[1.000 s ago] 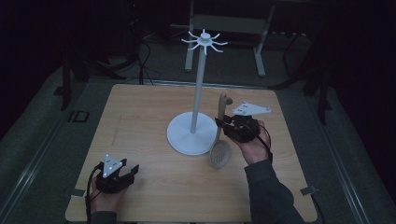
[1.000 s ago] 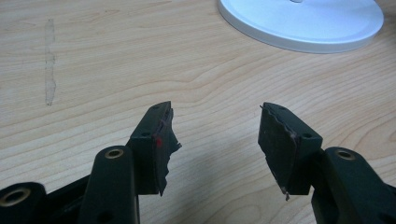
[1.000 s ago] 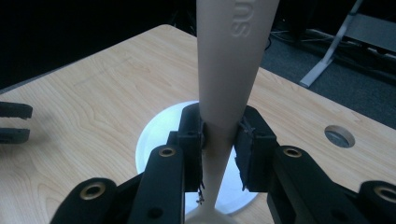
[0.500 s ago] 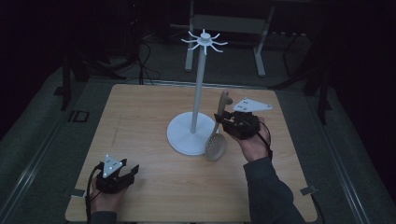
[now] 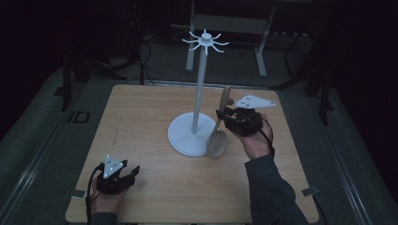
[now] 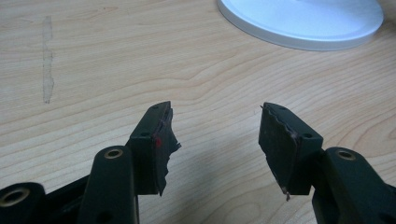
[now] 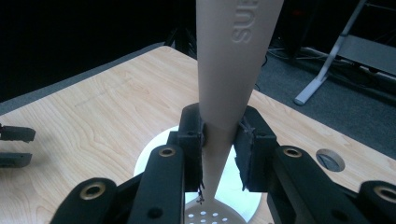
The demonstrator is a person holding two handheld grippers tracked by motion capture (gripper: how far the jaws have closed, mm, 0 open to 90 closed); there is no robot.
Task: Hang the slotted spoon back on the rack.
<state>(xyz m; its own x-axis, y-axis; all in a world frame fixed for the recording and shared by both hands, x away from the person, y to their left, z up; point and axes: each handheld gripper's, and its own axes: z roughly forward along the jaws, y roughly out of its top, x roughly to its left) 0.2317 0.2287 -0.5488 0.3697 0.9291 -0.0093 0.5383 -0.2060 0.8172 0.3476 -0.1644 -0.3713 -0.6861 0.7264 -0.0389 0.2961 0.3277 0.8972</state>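
Beige slotted spoon (image 5: 218,136), handle up, perforated bowl down, hanging beside white hook stand (image 5: 199,101) on wooden table (image 5: 141,122)

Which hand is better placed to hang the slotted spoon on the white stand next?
Right. The right gripper is shut on the slotted spoon handle, beside the white stand. The left gripper is open near the table's front edge, holding nothing and farther from the stand.

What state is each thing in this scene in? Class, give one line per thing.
Left gripper: open, empty, low over the table.
Right gripper: shut on the spoon handle.
Slotted spoon: held tilted, bowl down by the stand base.
Stand: upright, hooks empty.
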